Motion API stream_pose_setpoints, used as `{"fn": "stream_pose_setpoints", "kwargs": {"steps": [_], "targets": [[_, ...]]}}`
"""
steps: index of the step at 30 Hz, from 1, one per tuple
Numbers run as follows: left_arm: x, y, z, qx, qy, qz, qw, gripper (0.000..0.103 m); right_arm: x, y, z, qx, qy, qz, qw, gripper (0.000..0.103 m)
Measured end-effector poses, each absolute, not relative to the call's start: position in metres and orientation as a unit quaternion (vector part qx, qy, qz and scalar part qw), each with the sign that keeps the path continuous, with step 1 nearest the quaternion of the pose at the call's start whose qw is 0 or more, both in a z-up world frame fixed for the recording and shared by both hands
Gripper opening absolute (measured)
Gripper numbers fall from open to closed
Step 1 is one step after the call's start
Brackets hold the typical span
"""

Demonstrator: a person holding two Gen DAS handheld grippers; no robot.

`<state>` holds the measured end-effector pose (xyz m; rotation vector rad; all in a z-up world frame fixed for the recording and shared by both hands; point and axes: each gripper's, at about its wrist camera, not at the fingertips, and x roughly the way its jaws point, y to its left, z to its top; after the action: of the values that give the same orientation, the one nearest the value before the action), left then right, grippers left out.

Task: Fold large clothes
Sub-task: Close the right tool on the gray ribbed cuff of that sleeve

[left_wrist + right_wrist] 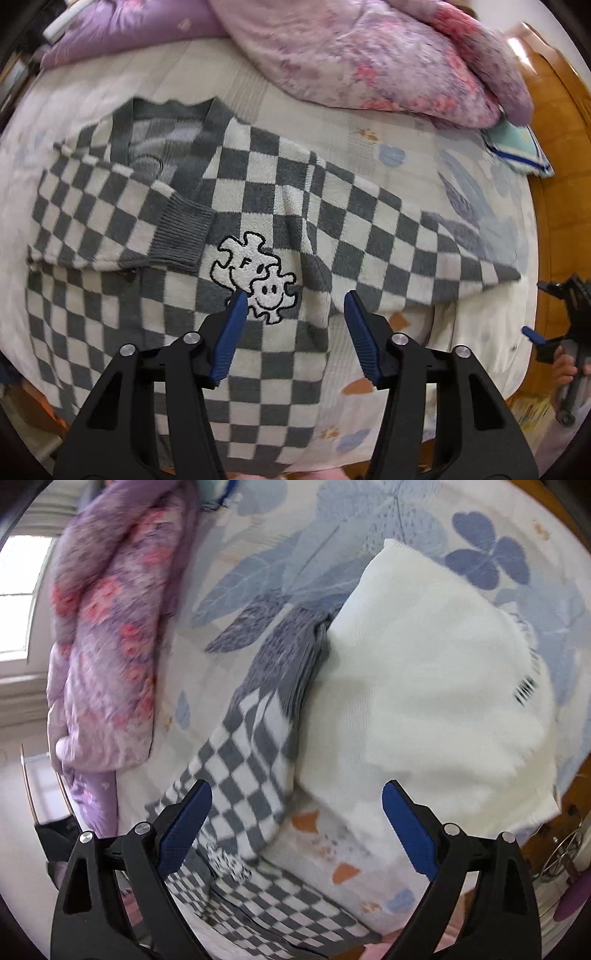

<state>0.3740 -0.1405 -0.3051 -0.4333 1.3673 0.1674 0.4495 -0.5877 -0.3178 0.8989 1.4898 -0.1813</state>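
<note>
Two grippers are held above a checkered cardigan (pixel 258 192) spread on the bed sheet (pixel 369 122). One sleeve (pixel 122 221) is already folded across the chest; the other sleeve (pixel 251 746), seen ahead of the right gripper (pixel 297 825), is judged not yet folded. The left gripper (pixel 295 314) hangs with jaws apart and nothing between them, an embroidered patch (pixel 258 280) just ahead of its left pad. The right gripper's jaws are likewise apart and empty, a white garment (pixel 424 683) beyond them. The next move is judged to call for pinching the outstretched sleeve. No containers are seen.
</note>
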Motion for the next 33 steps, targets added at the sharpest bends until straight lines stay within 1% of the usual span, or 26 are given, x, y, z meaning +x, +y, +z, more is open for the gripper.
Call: {"fn": "stream_pose_setpoints", "kwargs": {"steps": [3, 5, 6, 7, 11, 12, 13, 14, 15, 20, 22, 23, 25, 27, 28, 30, 33], "targets": [[0.385, -0.144, -0.323, -0.203, 0.634, 0.093, 0.740, 0.055, 0.472, -0.603, -0.344, 0.411, 0.649, -0.098, 0.633, 0.090], [0.389, -0.149, -0.333, -0.195, 0.642, 0.102, 0.734, 0.055, 0.484, -0.608, -0.353, 0.398, 0.647, -0.116, 0.640, 0.077], [0.390, -0.152, -0.337, -0.193, 0.647, 0.104, 0.730, 0.055, 0.490, -0.609, -0.356, 0.398, 0.644, -0.111, 0.643, 0.062], [0.391, -0.157, -0.343, -0.190, 0.654, 0.105, 0.725, 0.055, 0.496, -0.609, -0.360, 0.403, 0.644, -0.099, 0.643, 0.059], [0.388, -0.173, -0.359, -0.198, 0.666, 0.097, 0.713, 0.055, 0.508, -0.604, -0.376, 0.371, 0.664, -0.103, 0.641, 0.059], [0.387, -0.176, -0.362, -0.196, 0.670, 0.096, 0.709, 0.055, 0.509, -0.602, -0.376, 0.365, 0.664, -0.103, 0.644, 0.050], [0.386, -0.180, -0.365, -0.194, 0.674, 0.096, 0.706, 0.055, 0.511, -0.600, -0.373, 0.349, 0.662, -0.102, 0.656, 0.029], [0.385, -0.183, -0.366, -0.194, 0.676, 0.094, 0.705, 0.056, 0.513, -0.598, -0.368, 0.336, 0.655, -0.091, 0.671, 0.014], [0.385, -0.186, -0.368, -0.197, 0.677, 0.091, 0.704, 0.056, 0.514, -0.597, -0.365, 0.342, 0.643, -0.068, 0.683, 0.011], [0.390, -0.188, -0.371, -0.189, 0.678, 0.087, 0.705, 0.056, 0.517, -0.597, -0.365, 0.351, 0.633, -0.072, 0.686, 0.011], [0.396, -0.185, -0.371, -0.187, 0.670, 0.083, 0.714, 0.053, 0.514, -0.595, -0.351, 0.371, 0.613, -0.049, 0.696, 0.010], [0.401, -0.183, -0.371, -0.185, 0.665, 0.078, 0.720, 0.049, 0.514, -0.590, -0.343, 0.369, 0.607, -0.042, 0.703, 0.011], [0.417, -0.180, -0.378, -0.176, 0.658, 0.061, 0.729, 0.026, 0.512, -0.580, -0.319, 0.358, 0.590, -0.016, 0.724, 0.010], [0.433, -0.174, -0.394, -0.166, 0.668, 0.069, 0.722, 0.017, 0.509, -0.564, -0.291, 0.350, 0.566, 0.028, 0.746, 0.010], [0.438, -0.170, -0.402, -0.175, 0.670, 0.067, 0.719, 0.017, 0.508, -0.557, -0.282, 0.344, 0.561, 0.039, 0.752, 0.010], [0.447, -0.160, -0.422, -0.228, 0.665, 0.055, 0.709, 0.016, 0.507, -0.540, -0.260, 0.333, 0.548, 0.068, 0.765, 0.011], [0.454, -0.157, -0.462, -0.217, 0.687, 0.074, 0.690, 0.015, 0.510, -0.511, -0.236, 0.324, 0.535, 0.120, 0.771, 0.011]]}}
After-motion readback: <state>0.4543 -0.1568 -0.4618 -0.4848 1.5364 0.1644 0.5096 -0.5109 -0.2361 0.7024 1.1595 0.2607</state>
